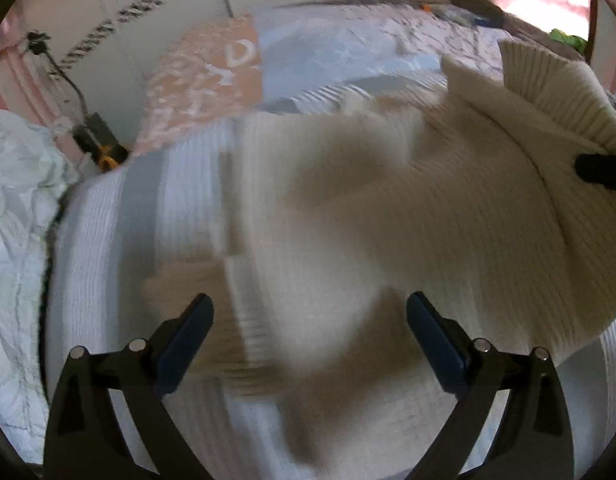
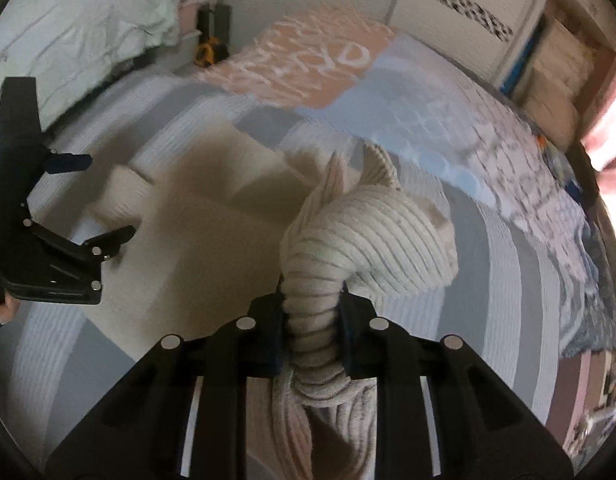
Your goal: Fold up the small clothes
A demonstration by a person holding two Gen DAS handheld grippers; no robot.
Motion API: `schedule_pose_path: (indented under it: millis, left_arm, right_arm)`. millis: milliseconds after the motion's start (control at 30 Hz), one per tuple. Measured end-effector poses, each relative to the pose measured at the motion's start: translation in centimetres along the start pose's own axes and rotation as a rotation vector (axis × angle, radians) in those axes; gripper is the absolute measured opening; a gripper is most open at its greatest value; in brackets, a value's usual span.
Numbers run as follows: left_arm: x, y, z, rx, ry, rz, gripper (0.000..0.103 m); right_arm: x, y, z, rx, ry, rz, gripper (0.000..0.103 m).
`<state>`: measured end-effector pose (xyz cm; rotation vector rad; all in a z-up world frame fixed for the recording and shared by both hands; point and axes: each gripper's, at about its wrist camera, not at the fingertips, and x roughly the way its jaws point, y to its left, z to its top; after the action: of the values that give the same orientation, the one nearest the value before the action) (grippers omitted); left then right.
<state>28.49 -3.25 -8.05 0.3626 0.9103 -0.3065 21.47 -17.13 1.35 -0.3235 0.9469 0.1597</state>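
On bed (image 1: 108,240): one cream sweater (image 1: 427,220); right tool (image 2: 311,320) clamps it, left tool (image 1: 309,320) spread, empty.

The sweater (image 1: 447,208) lies on the bed (image 1: 108,260), spread over the striped blanket (image 2: 503,280). The left gripper (image 1: 308,340) hangs over its near part, jaws wide apart; the right gripper (image 2: 312,312) stands at its right edge, jaws closed on a bunched fold. Behind the sweater lies a lettered pillow (image 1: 212,80) — beyond it, the wall. Left of the bed, crumpled bedding (image 1: 16,208).
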Motion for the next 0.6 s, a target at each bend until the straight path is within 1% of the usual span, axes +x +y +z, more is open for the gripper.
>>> schedule_pose_path:
  millis: [67, 100, 167, 200, 233, 267, 300, 333, 367, 400, 433, 467, 533, 600]
  left_arm:
    - [-1.2, 2.2, -0.3, 0.007, -0.025, 0.019, 0.097]
    - [-1.7, 3.6, -0.6, 0.002, -0.032, 0.04, 0.097]
    - [-2.4, 5.6, -1.4, 0.002, -0.035, 0.088, 0.097]
    - [-2.8, 6.7, -1.8, -0.001, -0.036, 0.115, 0.097]
    - [-3.1, 7.3, -2.3, -0.003, -0.036, 0.133, 0.097]
    - [-3.5, 8.2, -2.8, -0.009, -0.036, 0.149, 0.097]
    - [-3.7, 9.0, -3.3, -0.021, -0.032, 0.152, 0.097]
    - [-3.9, 9.6, -3.8, -0.033, -0.026, 0.151, 0.097]
    - [-3.9, 10.2, -4.4, -0.046, -0.017, 0.155, 0.097]
    - [-3.9, 10.6, -4.9, -0.054, -0.007, 0.164, 0.097]
    - [-3.7, 10.9, -5.4, -0.063, 0.002, 0.172, 0.097]
    - [-3.3, 11.3, -6.1, -0.071, 0.016, 0.178, 0.097]
    - [-2.9, 11.9, -7.1, -0.084, 0.038, 0.183, 0.097]
    - [-3.1, 12.1, -7.9, -0.092, 0.049, 0.193, 0.097]
  right_arm:
    - [-0.4, 2.6, 1.7, -0.044, -0.02, 0.021, 0.021]
    - [-0.4, 4.4, 2.7, -0.072, -0.03, 0.04, 0.021]
    - [0.3, 6.9, 4.1, -0.101, -0.027, 0.084, 0.021]
    - [1.5, 8.4, 4.6, -0.106, -0.005, 0.116, 0.021]
    - [2.8, 9.5, 4.8, -0.104, 0.024, 0.135, 0.021]
    - [5.0, 11.0, 4.5, -0.113, 0.071, 0.153, 0.021]
    - [6.4, 12.0, 4.0, -0.122, 0.101, 0.156, 0.021]
    - [7.5, 12.8, 3.6, -0.135, 0.111, 0.158, 0.022]
    - [7.5, 13.5, 3.3, -0.159, 0.083, 0.153, 0.024]
    - [7.3, 13.6, 3.3, -0.164, 0.081, 0.157, 0.026]
    - [7.0, 13.4, 3.5, -0.158, 0.091, 0.179, 0.033]
    - [6.3, 13.1, 3.5, -0.161, 0.105, 0.212, 0.036]
    - [4.0, 12.3, 3.5, -0.185, 0.084, 0.253, 0.037]
    - [1.5, 10.3, 3.1, -0.167, 0.046, 0.258, 0.037]
